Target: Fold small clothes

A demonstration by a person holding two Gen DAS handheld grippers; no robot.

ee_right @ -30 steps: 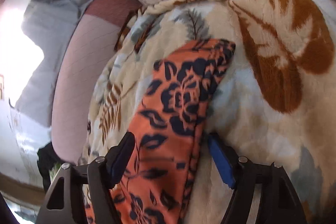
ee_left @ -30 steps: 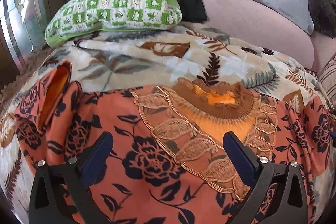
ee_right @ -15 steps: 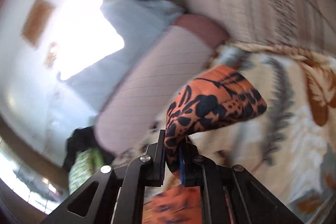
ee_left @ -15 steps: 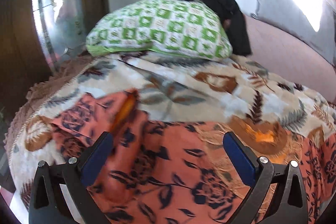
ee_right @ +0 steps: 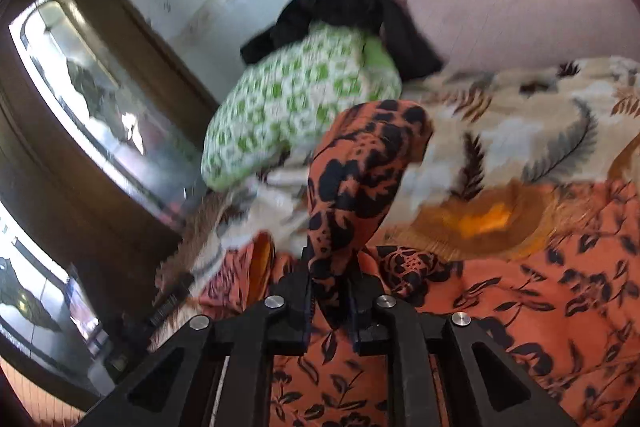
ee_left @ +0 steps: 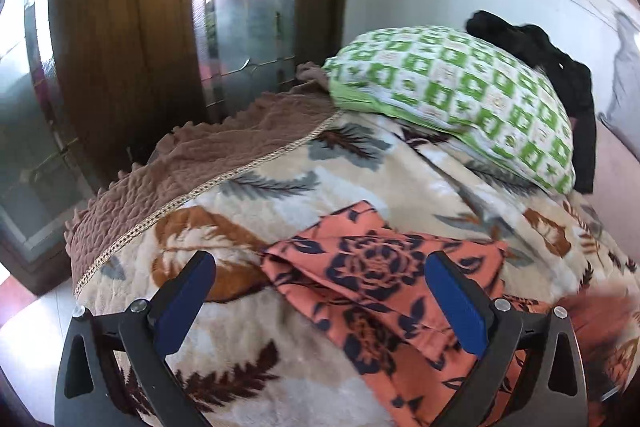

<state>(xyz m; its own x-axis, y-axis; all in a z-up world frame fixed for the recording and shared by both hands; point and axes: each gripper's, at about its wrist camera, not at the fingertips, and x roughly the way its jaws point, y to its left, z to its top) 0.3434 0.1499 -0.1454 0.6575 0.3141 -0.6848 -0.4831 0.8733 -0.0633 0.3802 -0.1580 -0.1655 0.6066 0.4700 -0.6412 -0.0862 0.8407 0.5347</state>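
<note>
Our right gripper grips a sleeve of the orange floral garment. The log-like reading of the jaws is that they are opening slightly, but cloth is bunched between the pads and stands up from them, so we treat it as grasped. Our left gripper is released, its jaws wide apart, above the other sleeve, which lies flat on the blanket; no pad touches it.

The step in hand appears to be folding the right sleeve across the body. We judge the following to serve it well:
1. Carry the sleeve over the brown collar region, keeping the cloth taut.
2. Lay it flat before letting go, so the fold does not bunch.
3. Bring the left jaws onto the free sleeve's edge, not its middle.

The garment lies on a plush leaf-print blanket, which is soft and may drag the cloth. Beyond it sit a green checked pillow, a black garment, a brown throw and a wooden door frame.
</note>
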